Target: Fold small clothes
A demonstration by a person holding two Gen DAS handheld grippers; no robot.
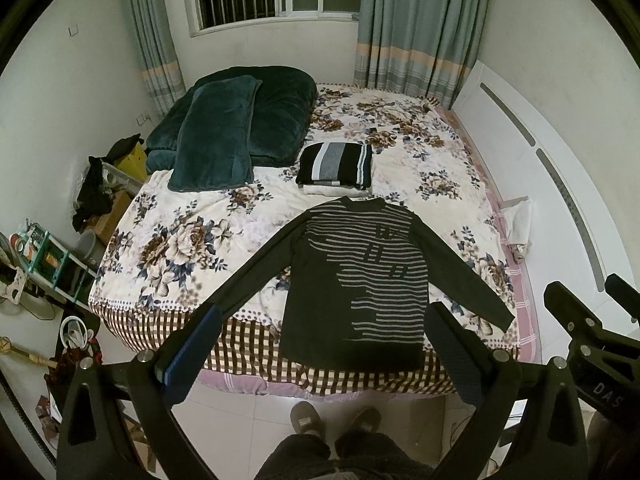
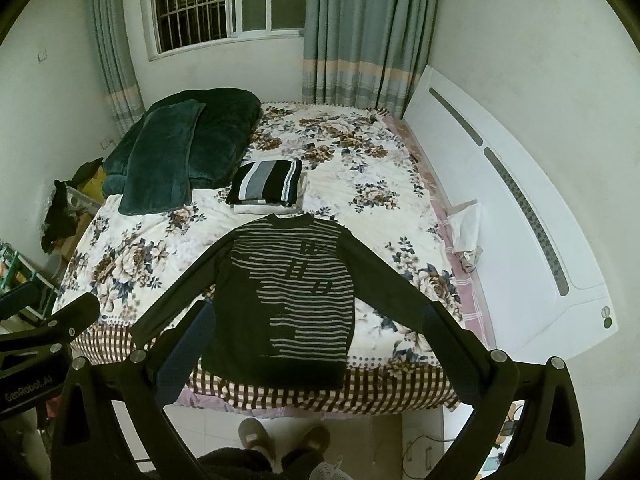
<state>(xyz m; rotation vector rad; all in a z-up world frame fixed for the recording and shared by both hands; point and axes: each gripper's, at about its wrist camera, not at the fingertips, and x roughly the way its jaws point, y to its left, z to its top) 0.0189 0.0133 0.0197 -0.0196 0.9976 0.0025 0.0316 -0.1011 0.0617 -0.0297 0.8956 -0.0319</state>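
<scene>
Floral bed [image 1: 192,240] carries the striped sweater [image 1: 360,276] spread flat at lower centre; both grippers hover above with jaws wide, empty. Best pinch a sleeve cuff cleanly and fold inward.

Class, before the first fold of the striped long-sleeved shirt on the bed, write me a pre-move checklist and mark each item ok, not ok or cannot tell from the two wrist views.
1. Dark striped shirt lies flat, front up, on the floral bedspread: ok.
2. Both sleeves spread out to the sides, not tucked under: ok.
3. Left gripper open and empty: ok.
4. Right gripper open and empty: ok.
5. Folded clothes pile lies clear of the shirt: cannot tell; the collar nearly reaches it.
6. Shirt hem fully on the bed: not ok; it reaches over the bed's near edge.
</scene>
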